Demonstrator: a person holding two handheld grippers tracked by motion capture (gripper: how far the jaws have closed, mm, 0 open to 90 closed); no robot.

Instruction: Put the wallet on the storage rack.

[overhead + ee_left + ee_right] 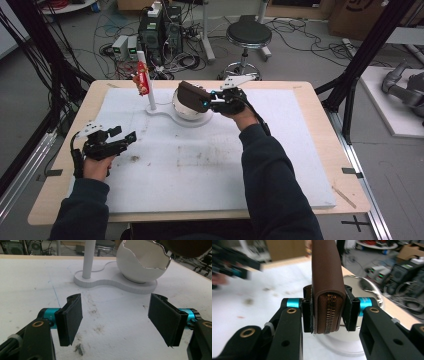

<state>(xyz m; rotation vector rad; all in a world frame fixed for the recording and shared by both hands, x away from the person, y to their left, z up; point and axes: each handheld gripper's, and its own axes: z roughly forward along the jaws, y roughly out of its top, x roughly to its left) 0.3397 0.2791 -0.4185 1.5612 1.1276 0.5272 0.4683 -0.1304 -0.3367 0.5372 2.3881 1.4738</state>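
My right gripper [207, 100] is shut on a brown zippered wallet [192, 93] and holds it over the rim of a white egg-shaped bowl [186, 111]. In the right gripper view the wallet [328, 277] stands on edge between both pads, zipper facing the camera. The bowl [142, 263] sits on a white base [117, 282] with an upright post [88, 257]; a red snack packet [141, 80] hangs on that post [148, 85]. My left gripper [122, 136] rests low at the left of the white mat, open and holding nothing, pointing toward the bowl; its jaws [116, 320] stand wide apart.
The white mat [210, 165] covers a wooden table [325, 145] and carries brown stains [134, 158] near my left gripper. A small grey crumb [80, 348] lies between the left jaws. Beyond the table are a stool [248, 37], computers [160, 30] and cables.
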